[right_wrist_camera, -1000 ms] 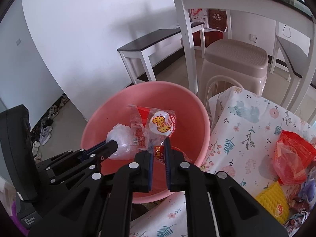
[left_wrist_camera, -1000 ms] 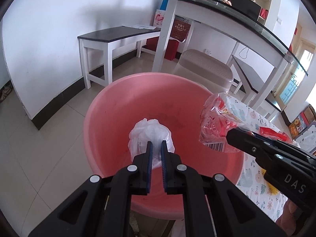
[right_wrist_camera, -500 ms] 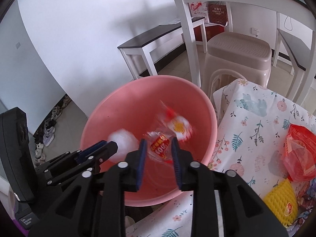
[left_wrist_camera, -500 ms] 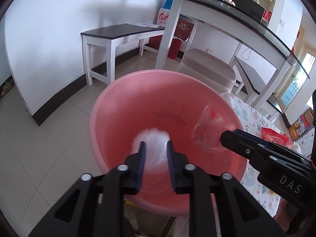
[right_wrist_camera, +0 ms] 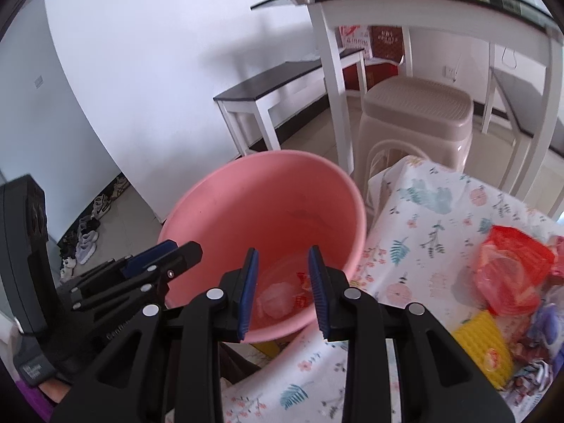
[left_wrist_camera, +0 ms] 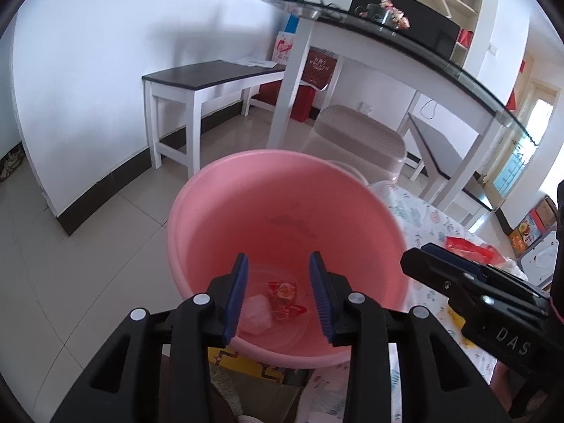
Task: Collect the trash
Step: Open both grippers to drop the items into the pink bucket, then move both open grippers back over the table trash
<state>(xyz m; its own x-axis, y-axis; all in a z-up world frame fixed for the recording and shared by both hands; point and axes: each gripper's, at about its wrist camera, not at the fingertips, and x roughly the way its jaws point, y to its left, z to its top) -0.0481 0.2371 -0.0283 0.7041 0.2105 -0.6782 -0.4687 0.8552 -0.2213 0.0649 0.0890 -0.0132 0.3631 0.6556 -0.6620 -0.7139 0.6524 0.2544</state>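
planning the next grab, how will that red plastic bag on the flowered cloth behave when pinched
The red plastic bag looks thin and crumpled, so probably floppy and light. Its glossy film may slip between pads. It probably won't roll.

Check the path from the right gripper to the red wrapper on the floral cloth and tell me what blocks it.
Nothing visible blocks it. The right gripper, open and empty, hangs over the pink basin; the red wrapper lies to its right on the floral cloth, with only bare cloth between them.
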